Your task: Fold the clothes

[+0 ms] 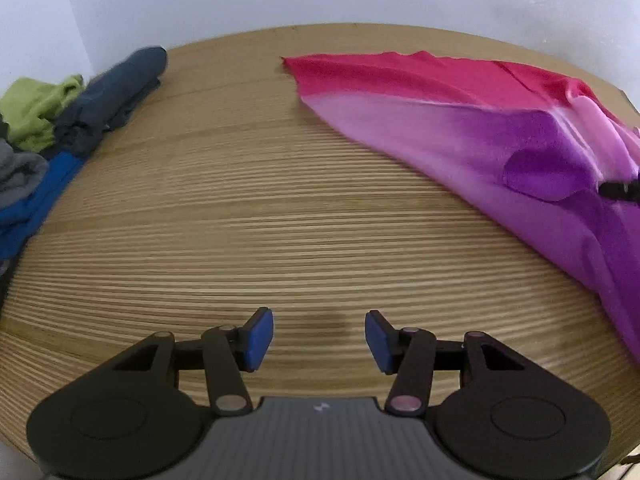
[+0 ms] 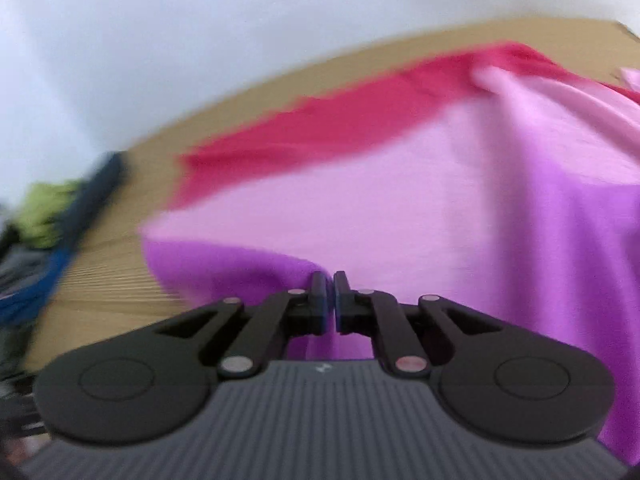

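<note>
A: Since the table fills most of the left view, begin there: what lies on it?

B: A garment, banded red, pink and purple, spread over the right side of the table; a pile of other clothes sits at the left edge, well apart from it.

A: And the tongs?

B: The left gripper hangs released over bare wood, nothing between its blue pads. The right gripper is clenched at the purple hem of the garment; the pads meet on a pinch of cloth, though blur hides how much is caught.

A: Which step is in hand?

B: Judged from this, the first grasp: one edge is taken, the cloth not yet folded or even flat.

A: What does the next move call for?

B: Probably a second hold. The left gripper would need to cross to the near edge and close there, so both can lift and lay the garment flat without the right pinch slipping
</note>
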The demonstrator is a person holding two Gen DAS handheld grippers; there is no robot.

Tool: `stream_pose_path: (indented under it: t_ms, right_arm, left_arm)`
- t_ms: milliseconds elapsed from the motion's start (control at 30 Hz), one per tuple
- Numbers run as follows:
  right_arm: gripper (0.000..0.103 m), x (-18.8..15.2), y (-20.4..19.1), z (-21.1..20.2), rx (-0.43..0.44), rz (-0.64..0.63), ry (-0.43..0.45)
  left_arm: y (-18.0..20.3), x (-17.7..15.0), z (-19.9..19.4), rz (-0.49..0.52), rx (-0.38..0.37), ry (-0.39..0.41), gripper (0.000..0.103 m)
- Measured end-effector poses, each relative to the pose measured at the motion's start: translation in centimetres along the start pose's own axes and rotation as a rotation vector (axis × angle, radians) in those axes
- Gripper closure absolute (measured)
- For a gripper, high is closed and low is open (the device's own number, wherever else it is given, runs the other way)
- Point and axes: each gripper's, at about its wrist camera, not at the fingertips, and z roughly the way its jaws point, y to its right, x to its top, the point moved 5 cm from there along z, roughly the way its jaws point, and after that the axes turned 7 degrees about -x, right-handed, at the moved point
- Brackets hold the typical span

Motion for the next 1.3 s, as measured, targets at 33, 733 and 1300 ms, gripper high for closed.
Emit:
stream_pose_path:
  t_ms: [33,733,1300]
  right_arm:
    - [0.095,0.2,1.1,0.0,-0.020,0.009,-0.011]
    - [0.079,-2.6,-5.3,2.2,0.024,-0.498,0.034]
    - [0.099,-12.0,-16.7,-6.2,0.691,-0.498,-0.205]
  left_arm:
    - [0.6,0.3,0.4,0.002,-0.019,-0.003,0.050]
    - [2.4,0.9,0.9,-0.023,-0.027,-0.006,0.049]
    - [-8.3,-1.7,-4.6,-0.118,0.085,0.067,0.048]
